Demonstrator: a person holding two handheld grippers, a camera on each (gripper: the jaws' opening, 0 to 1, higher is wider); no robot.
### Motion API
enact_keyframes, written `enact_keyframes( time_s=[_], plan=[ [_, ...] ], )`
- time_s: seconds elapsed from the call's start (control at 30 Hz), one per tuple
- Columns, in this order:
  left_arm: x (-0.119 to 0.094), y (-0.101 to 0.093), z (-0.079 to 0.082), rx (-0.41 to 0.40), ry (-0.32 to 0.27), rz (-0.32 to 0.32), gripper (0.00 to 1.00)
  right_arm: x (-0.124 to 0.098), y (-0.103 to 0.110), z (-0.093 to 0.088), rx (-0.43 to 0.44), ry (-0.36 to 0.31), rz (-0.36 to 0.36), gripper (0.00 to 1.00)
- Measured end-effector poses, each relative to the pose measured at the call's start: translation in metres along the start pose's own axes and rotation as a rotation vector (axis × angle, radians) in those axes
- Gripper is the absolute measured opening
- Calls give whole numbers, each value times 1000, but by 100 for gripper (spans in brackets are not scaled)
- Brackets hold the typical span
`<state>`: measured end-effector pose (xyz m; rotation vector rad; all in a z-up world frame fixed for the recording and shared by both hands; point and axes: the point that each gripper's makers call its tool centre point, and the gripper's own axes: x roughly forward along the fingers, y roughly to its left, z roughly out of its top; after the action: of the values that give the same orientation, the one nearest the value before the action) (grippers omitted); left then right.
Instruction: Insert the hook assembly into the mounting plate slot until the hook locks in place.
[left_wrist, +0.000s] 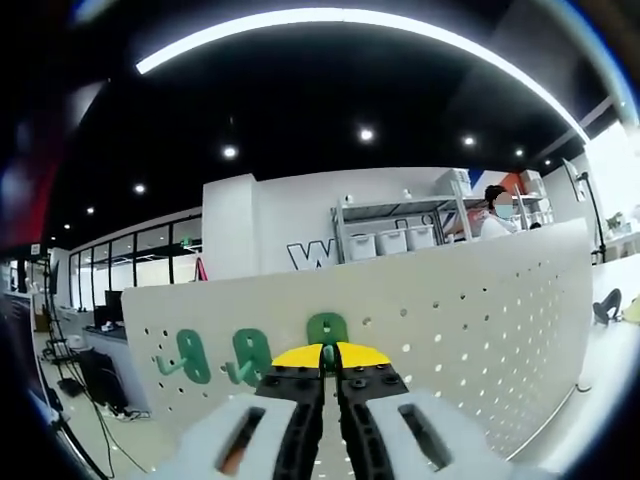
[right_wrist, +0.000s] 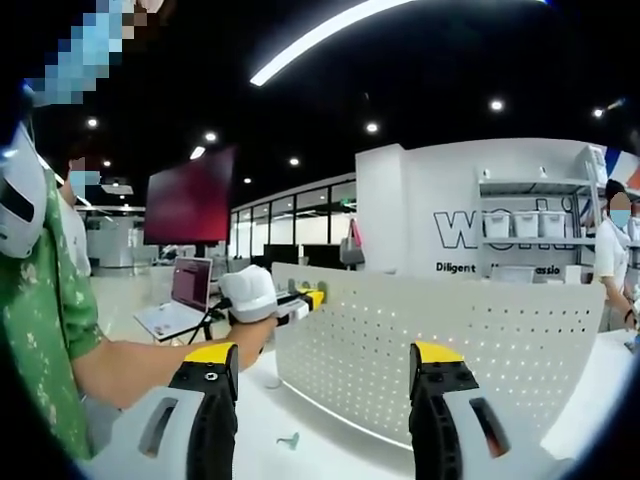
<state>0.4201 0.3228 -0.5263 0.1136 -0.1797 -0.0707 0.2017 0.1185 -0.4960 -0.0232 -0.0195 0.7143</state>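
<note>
1. Your left gripper (left_wrist: 329, 358), with its yellow-tipped black jaws, is closed almost to touching. A green plastic hook (left_wrist: 327, 328) shows just above the tips, against the white perforated pegboard panel (left_wrist: 470, 310). The jaws look pinched on its lower edge, though the contact itself is hidden behind the tips. Judge the hook as mid-insertion, not yet confirmed locked.

2. Two more green hooks (left_wrist: 192, 356) of the same rounded-tab shape sit on the panel to one side of yours, in a row. Use them as your reference for seated height and angle.

3. Push straight along the jaws so the hook's back goes square into the holes. A tilt will likely jam it, as the panel is rigid and smooth with small round holes. Keep the pinch firm; the glossy plastic could slip between the tips.

4. Your right gripper (right_wrist: 325, 365) is wide open and holds nothing, with the pegboard showing between its jaws. In the right gripper view your left gripper (right_wrist: 300, 302) works at the near end of the panel's top edge, held in a white-gloved hand (right_wrist: 249, 293).

5. The panel stands upright on a white tabletop (right_wrist: 330, 450) and appears unbraced. If it rocks under your push, steady its free end with the open right gripper.

6. A small greenish piece (right_wrist: 289, 439) lies on the table just in front of the panel; it is too small to identify. Keep the panel and hooks framed in both views as you finish.
</note>
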Motion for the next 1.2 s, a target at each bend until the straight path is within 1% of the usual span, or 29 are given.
enact_keyframes(
  time_s=[0.17,0.23,0.33,0.43,0.57,0.6,0.63,0.67,0.77,0.9,1.03,1.2],
  plan=[
    [0,1,-1,11,7,5,3,1,0,0,3,-1,1,71],
    [0,0,-3,3,13,3,3,1,1,-1,4,0,3,71],
    [1,-1,-3,25,13,4,3,1,0,-1,3,3,3,71],
    [1,0,-3,13,13,2,3,0,0,-1,2,3,2,71],
    [2,0,-3,20,18,1,4,1,1,-2,4,2,4,71],
    [1,1,-13,28,73,6,4,1,1,-2,5,2,5,71],
    [2,0,-6,30,32,0,4,1,1,-2,6,1,6,71],
    [3,-1,-6,29,30,-1,4,1,1,-2,6,2,6,71],
    [3,0,-6,38,31,0,4,1,1,-2,6,2,5,71],
    [4,0,-7,31,30,0,4,0,1,-1,6,0,5,71],
    [1,1,-9,9,37,3,10,-1,1,-1,5,-1,3,71],
    [-2,0,-7,4,32,-4,12,-1,1,0,2,-3,3,71]
  ],
)
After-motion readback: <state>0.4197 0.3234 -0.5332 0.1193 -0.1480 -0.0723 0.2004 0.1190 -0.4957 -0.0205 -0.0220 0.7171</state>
